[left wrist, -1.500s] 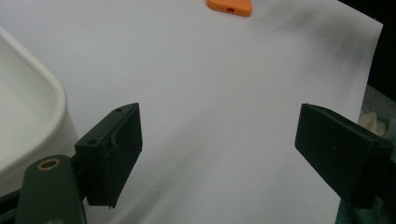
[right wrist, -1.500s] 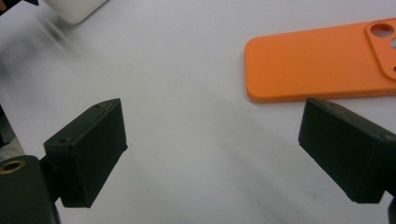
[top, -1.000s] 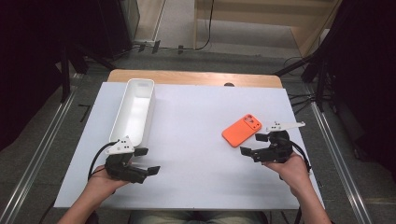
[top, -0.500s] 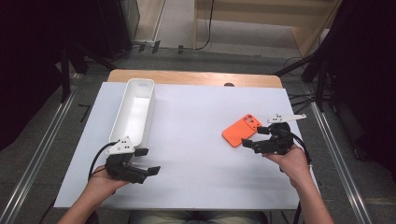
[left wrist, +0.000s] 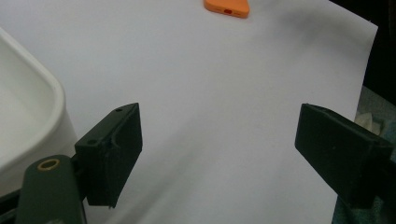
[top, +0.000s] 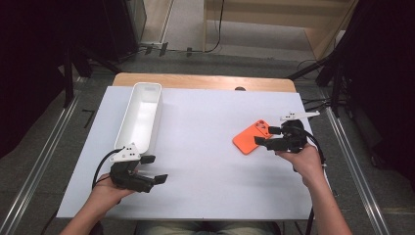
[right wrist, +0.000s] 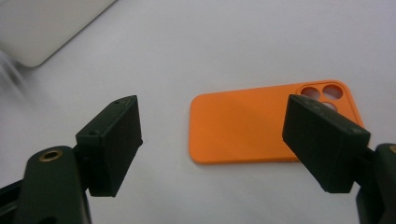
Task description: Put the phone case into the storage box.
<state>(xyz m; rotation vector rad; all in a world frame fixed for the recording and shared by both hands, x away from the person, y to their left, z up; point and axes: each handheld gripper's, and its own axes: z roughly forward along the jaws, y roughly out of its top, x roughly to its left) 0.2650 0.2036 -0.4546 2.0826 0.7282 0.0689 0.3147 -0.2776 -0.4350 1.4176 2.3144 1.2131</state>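
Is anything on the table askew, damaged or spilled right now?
Nothing stands out. The orange phone case lies flat and camera-holes up, at an angle to the table edge, intact. The white bin sits upright and looks empty. The right gripper, whose jaws have just been closing, holds nothing yet. No spills or marks.

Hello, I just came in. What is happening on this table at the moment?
A person holds a gripper in each hand. The right gripper is at the orange phone case on the white sheet; its jaws have just been closing, not yet gripping. The left gripper waits open beside the white tray.
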